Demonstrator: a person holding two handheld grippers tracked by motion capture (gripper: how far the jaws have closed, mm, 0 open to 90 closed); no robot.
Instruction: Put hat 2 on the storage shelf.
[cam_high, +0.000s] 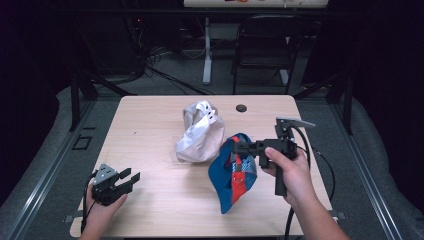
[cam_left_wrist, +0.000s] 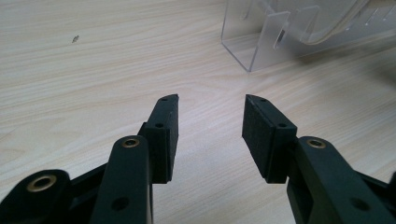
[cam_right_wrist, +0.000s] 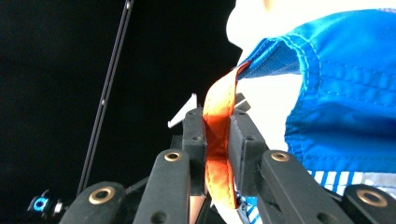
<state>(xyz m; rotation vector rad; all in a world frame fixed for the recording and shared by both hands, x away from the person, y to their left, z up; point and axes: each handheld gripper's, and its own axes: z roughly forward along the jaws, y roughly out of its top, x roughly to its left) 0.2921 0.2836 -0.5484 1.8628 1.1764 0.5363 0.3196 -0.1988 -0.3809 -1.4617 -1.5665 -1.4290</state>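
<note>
A blue and orange cap (cam_high: 234, 172) hangs over the table's right half, lifted by its orange strap (cam_right_wrist: 218, 140). My right gripper (cam_high: 233, 148) is shut on that strap, its pads (cam_right_wrist: 240, 144) pinching the strap from both sides, and the blue crown (cam_right_wrist: 345, 98) hangs to the right in the right gripper view. A white and grey cap (cam_high: 201, 131) sits on a clear plastic stand (cam_left_wrist: 261, 42) near the table's middle. My left gripper (cam_high: 131, 180) rests at the front left of the table, open, nothing between its pads (cam_left_wrist: 259, 135).
The wooden table (cam_high: 150, 150) has a small black disc (cam_high: 241, 108) near its far edge. A black chair (cam_high: 265, 45) and a white table leg (cam_high: 207, 50) stand on the floor beyond. Bare wood lies between my left gripper and the caps.
</note>
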